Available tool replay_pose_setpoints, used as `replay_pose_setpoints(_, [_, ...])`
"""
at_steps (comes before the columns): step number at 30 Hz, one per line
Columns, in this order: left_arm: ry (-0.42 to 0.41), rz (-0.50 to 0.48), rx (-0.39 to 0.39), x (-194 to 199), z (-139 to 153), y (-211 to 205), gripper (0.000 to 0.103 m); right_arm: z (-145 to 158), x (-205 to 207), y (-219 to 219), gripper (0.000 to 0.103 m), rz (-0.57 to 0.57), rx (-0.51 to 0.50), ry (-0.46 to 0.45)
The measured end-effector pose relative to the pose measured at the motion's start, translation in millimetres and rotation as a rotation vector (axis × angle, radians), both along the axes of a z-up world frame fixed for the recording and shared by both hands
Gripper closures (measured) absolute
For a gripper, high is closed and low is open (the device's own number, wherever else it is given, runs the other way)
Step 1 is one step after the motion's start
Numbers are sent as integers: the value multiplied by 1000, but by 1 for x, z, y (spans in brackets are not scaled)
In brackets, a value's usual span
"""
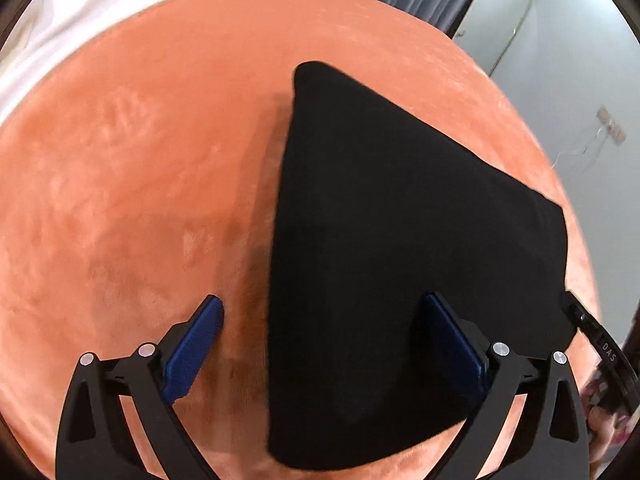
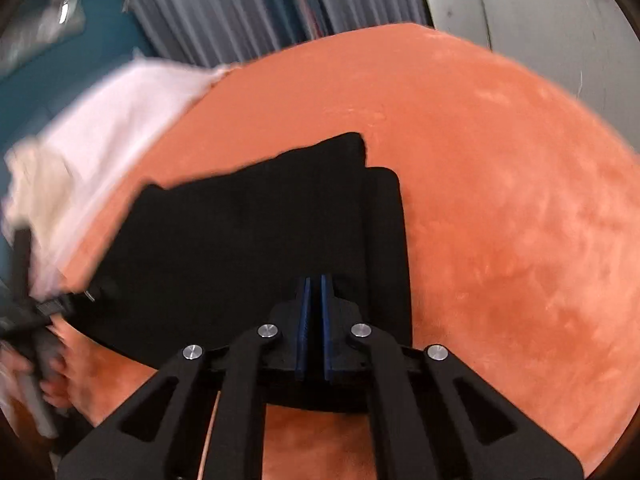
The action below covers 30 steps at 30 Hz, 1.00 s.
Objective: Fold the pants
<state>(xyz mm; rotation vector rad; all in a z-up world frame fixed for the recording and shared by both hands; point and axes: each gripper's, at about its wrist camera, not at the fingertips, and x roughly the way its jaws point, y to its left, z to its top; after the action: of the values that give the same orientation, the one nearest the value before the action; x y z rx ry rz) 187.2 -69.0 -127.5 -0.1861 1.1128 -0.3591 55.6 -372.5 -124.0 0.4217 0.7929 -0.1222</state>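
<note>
Item: black pants (image 1: 380,260), folded compact, flat on orange plush bed cover (image 1: 140,200). Soft, limp, light; best taken at corner or folded edge. Left gripper (image 1: 320,348) fingers spread wide, straddling pants' near edge (nothing held). Right gripper (image 2: 315,312) fingers pressed together over pants; whether cloth pinched, cannot tell. White cloth (image 2: 120,120) beyond pants; open cover elsewhere.

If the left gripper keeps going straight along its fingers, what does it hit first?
Most likely the black pants: their near left edge lies between the open left gripper's fingers. The orange blanket sits beneath and to the left. Depth is unclear, so contact could land right at that edge.
</note>
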Motion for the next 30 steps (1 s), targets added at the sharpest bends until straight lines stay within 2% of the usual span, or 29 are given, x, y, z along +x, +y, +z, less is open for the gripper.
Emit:
replay_pose_setpoints(1, [-4,6,2,-5,6,5,7,8,-3,-4,99,-3,41,1])
replay_pose_setpoints(2, [-15,11,4,-8,13,7,9,18,-6,-4,92,-2,46,-3])
replay_pose_setpoints(4, [-66,18,27,-18,29,16,7,36,-13,-4,71,-3,38,-22])
replay_pose_setpoints(5, [-83,24,42,-21,33,21,7,43,-20,-9,39,-17,43,-33])
replay_pose_setpoints(6, [-73,32,56,-21,33,27,7,46,-22,-14,20,-29,50,-37])
replay_pose_setpoints(8, [-11,25,13,-14,24,35,7,43,-28,-26,20,-28,109,-36])
replay_pose_setpoints(11, [123,21,-114,-2,3,41,7,18,-24,-42,20,-49,230,24])
replay_pose_setpoints(12, [142,33,-147,-1,-1,41,6,8,-23,-44,20,-48,268,47])
replay_pose_setpoints(16, [127,4,-135,1,1,23,6,-22,-21,-39,20,-5,471,65])
replay_pose_setpoints(18, [112,-32,-101,-1,2,6,6,-24,-19,-34,19,-5,440,66])
replay_pose_setpoints(20, [82,-54,-30,-3,1,-8,5,-22,-16,-30,15,-3,411,66])
replay_pose_setpoints(24, [-28,-69,115,-15,9,-33,5,-23,-12,-26,9,-7,394,65])
replay_pose_setpoints(27, [-85,-73,185,-22,12,-37,5,-25,-1,-19,5,-12,372,59])
replay_pose_setpoints(30, [-116,-75,227,-25,14,-38,5,-24,12,-8,5,-6,302,79])
